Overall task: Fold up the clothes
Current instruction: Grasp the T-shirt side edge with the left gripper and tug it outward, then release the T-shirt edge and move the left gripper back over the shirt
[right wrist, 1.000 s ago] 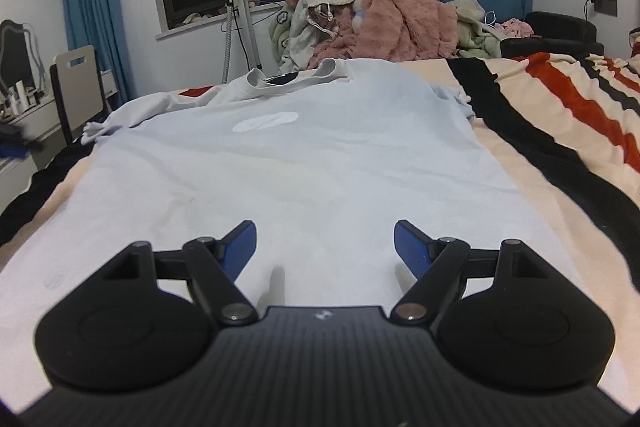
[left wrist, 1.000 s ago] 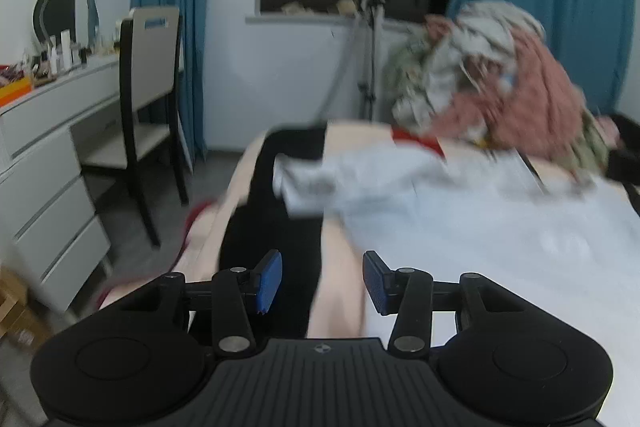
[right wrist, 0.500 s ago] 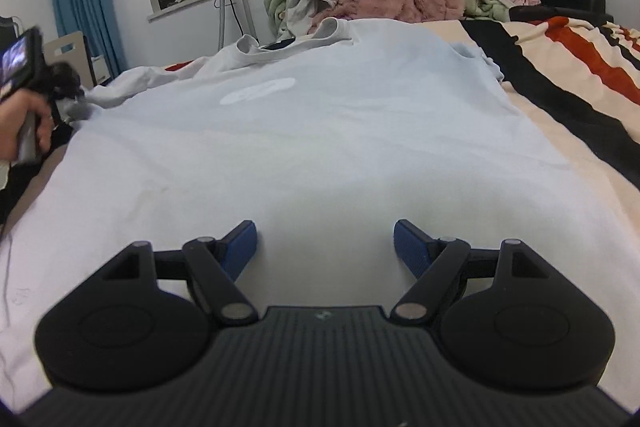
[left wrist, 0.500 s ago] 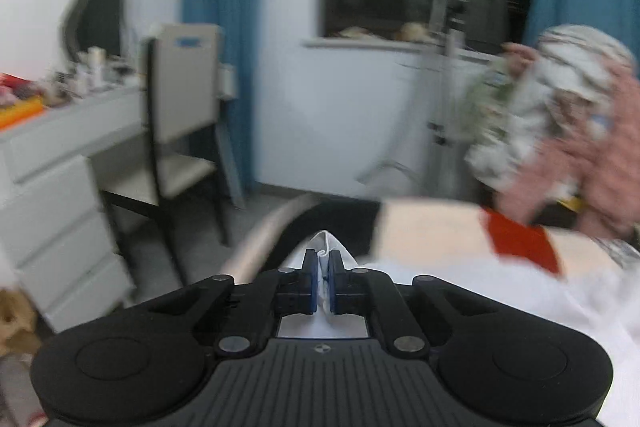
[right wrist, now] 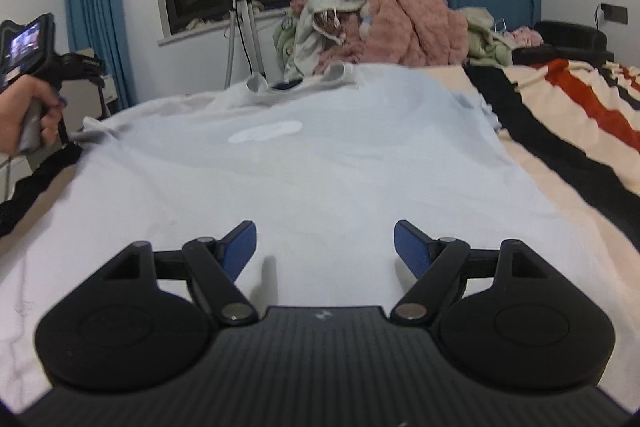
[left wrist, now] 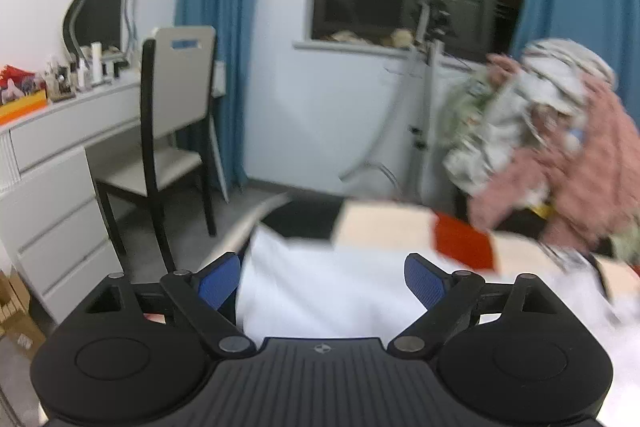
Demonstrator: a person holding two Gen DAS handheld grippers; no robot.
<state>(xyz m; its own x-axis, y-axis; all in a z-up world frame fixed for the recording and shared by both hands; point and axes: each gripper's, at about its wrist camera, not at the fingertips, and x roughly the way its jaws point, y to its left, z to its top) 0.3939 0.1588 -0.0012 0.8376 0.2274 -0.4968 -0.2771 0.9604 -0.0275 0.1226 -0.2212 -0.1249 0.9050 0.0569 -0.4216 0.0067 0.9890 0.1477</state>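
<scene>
Now the left gripper (left wrist: 322, 277), low in its frame, is opening wide and has let go of the white shirt (right wrist: 320, 163) it pinched before. That shirt lies flat on the striped bed (right wrist: 560, 131). At bottom centre, the right gripper (right wrist: 324, 245) stays wide open, empty, over the cloth.

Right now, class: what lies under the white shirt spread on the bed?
Under the white shirt lies a striped blanket in cream, black and red, showing along both sides. Whatever is directly beneath the shirt's middle is covered and cannot be seen.
</scene>
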